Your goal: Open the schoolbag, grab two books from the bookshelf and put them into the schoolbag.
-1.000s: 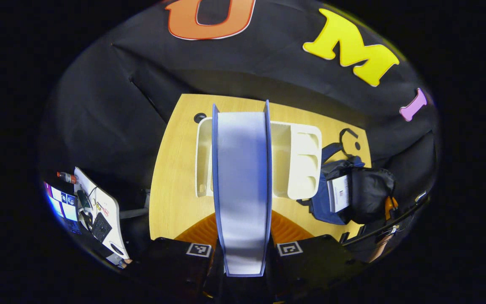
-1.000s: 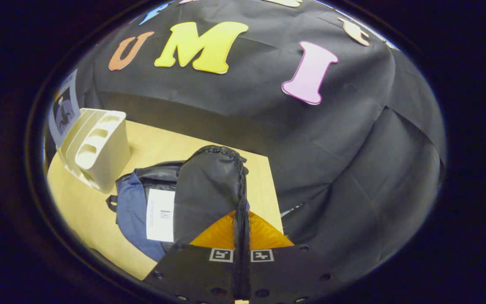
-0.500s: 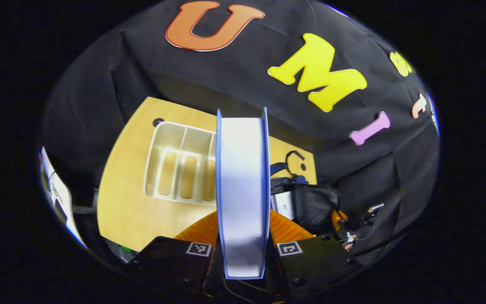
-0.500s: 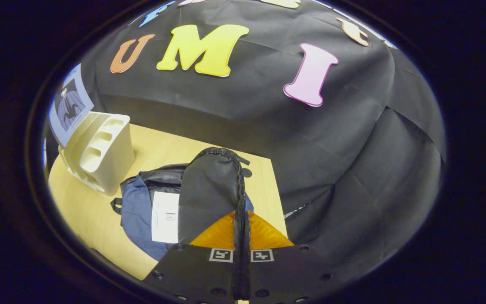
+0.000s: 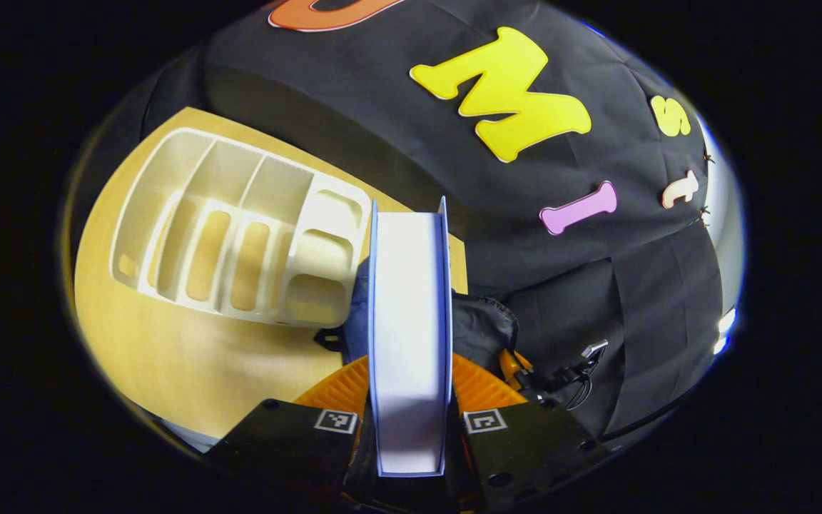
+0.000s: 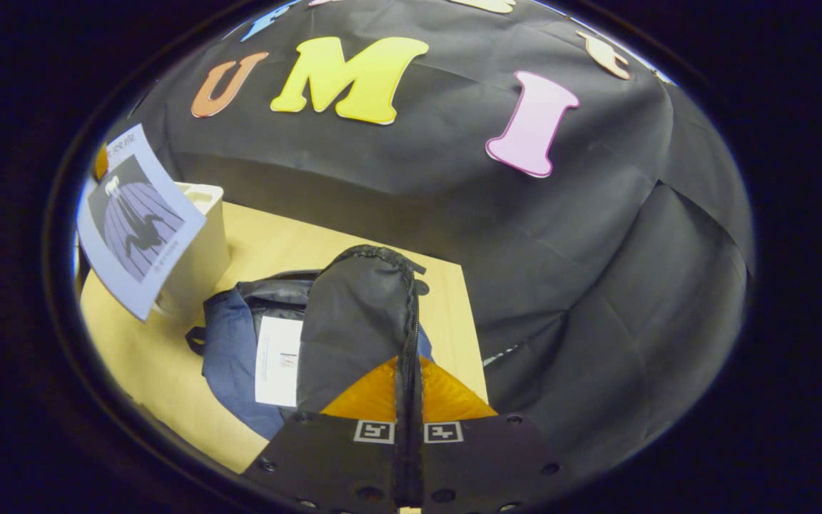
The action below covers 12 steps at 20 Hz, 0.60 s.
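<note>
While the left gripper (image 5: 409,428) clamps a blue-covered book (image 5: 409,335) edge-on between both fingers, the left gripper view shows its white page block running straight up the middle of the picture. To the left lies the cream bookshelf (image 5: 240,235) on the wooden table (image 5: 168,357), its slots bare as far as can be seen. Behind the book, low and to the right, the dark mouth of the schoolbag (image 5: 482,328) peeks out, with the other gripper's hardware just beyond it. To do this step well, I judge the book should go down with its lower edge leading into the opening, kept clear of the shelf's near corner, which sits just beside the book.

Seen from the right gripper view, the right gripper (image 6: 409,457) is closed on the black flap (image 6: 361,321) of the schoolbag, the zip edge pinched between its fingers and lifted so the mouth stands open. A white-paged book (image 6: 279,360) already lies inside the blue body of the bag. The carried book's cover hangs at the left, in front of the bookshelf and well apart from the opening. Open room lies between shelf and bag; the table's right edge is close behind the bag, so the flap should stay held high rather than pulled outward.
</note>
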Each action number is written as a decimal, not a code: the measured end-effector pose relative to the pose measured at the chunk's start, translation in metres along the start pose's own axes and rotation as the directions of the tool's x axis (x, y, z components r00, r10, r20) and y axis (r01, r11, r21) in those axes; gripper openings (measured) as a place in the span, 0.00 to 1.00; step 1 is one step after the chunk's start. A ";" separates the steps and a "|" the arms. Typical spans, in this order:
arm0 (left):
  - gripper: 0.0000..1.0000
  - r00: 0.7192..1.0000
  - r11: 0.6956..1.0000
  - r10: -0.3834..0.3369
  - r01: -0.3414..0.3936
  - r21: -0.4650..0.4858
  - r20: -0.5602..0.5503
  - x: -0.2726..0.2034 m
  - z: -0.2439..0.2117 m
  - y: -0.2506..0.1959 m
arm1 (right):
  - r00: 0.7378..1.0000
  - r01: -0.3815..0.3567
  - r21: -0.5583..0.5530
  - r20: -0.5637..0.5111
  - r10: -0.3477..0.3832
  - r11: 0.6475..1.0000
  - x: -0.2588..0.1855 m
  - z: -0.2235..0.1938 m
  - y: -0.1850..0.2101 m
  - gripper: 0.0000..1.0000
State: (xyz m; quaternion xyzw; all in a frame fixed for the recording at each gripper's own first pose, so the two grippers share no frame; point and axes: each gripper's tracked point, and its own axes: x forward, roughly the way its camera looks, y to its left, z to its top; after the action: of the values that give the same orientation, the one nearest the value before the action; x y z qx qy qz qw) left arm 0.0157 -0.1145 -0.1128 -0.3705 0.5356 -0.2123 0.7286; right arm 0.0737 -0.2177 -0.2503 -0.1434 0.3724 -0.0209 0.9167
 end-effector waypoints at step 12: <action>0.42 1.000 1.000 0.001 -0.001 -0.007 -0.030 0.146 -0.065 -0.003 | 0.999 -0.019 0.015 -0.044 0.020 1.000 0.011 -0.009 -0.010 0.00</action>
State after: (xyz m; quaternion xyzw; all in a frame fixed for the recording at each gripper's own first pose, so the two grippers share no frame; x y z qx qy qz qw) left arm 0.0046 -0.2396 -0.2116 -0.3696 0.5472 -0.2156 0.7194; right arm 0.0759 -0.2311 -0.2613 -0.1326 0.3936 -0.0177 0.9095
